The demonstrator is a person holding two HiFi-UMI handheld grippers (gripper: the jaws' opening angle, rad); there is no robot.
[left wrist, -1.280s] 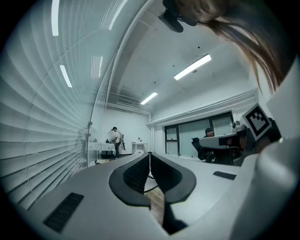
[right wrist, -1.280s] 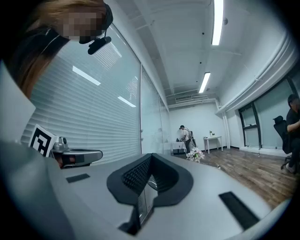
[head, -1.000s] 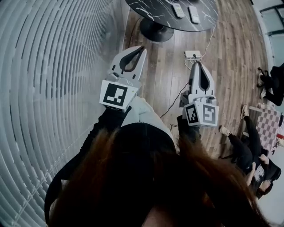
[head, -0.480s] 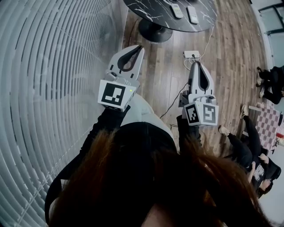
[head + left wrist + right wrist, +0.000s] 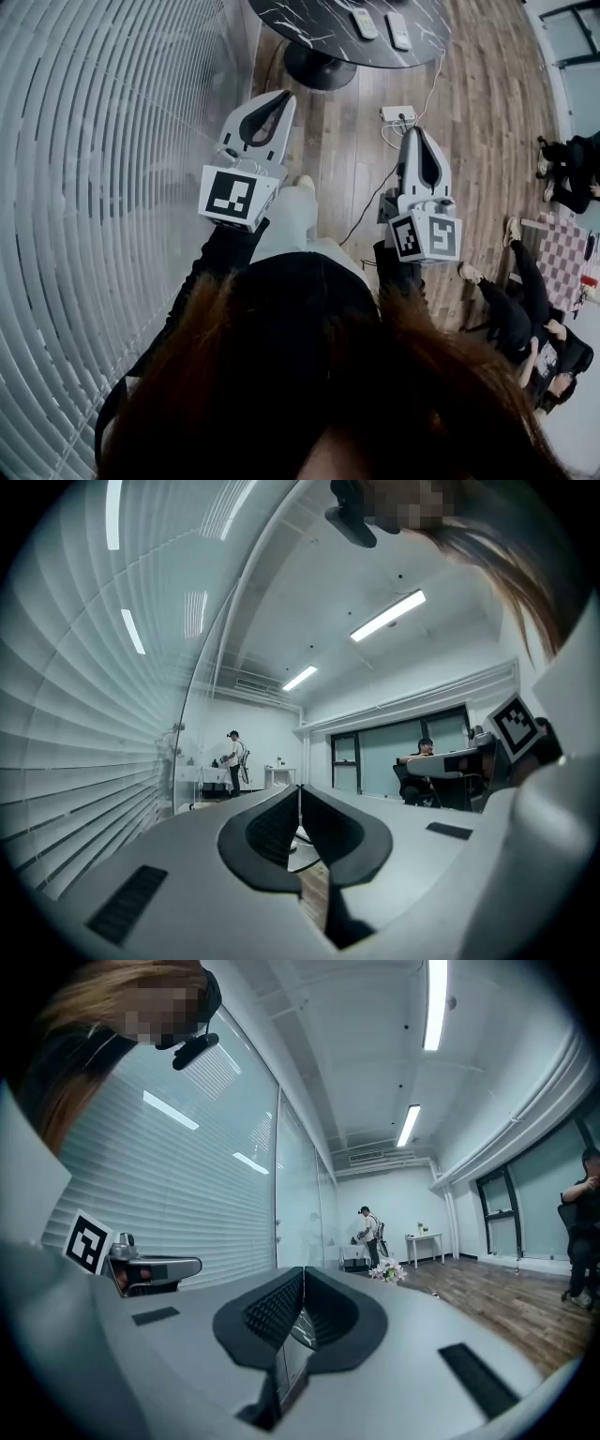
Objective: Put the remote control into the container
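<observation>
Wood floor (image 5: pixel 347 141); round table (image 5: pixel 300 14) ahead, remotes (image 5: pixel 364 22) untouched; my left gripper (image 5: pixel 285 95), right gripper (image 5: pixel 419 132) both closed, empty; task unstarted

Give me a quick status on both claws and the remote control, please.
Left claw shut, empty. Right claw shut, empty. Two remote controls on the dark table ahead, untouched; container not in sight. Power strip on floor between.

The left gripper (image 5: pixel 299 789) has its jaws together at the tips with nothing between them — only a strip of wooden floor (image 5: pixel 312 886) shows through the gap behind. Slatted blinds (image 5: pixel 84 714) fill the left side. Far off, a standing person (image 5: pixel 235 755) is near them and a seated person (image 5: pixel 424 759) is at the right before dark windows (image 5: pixel 378 757).
</observation>
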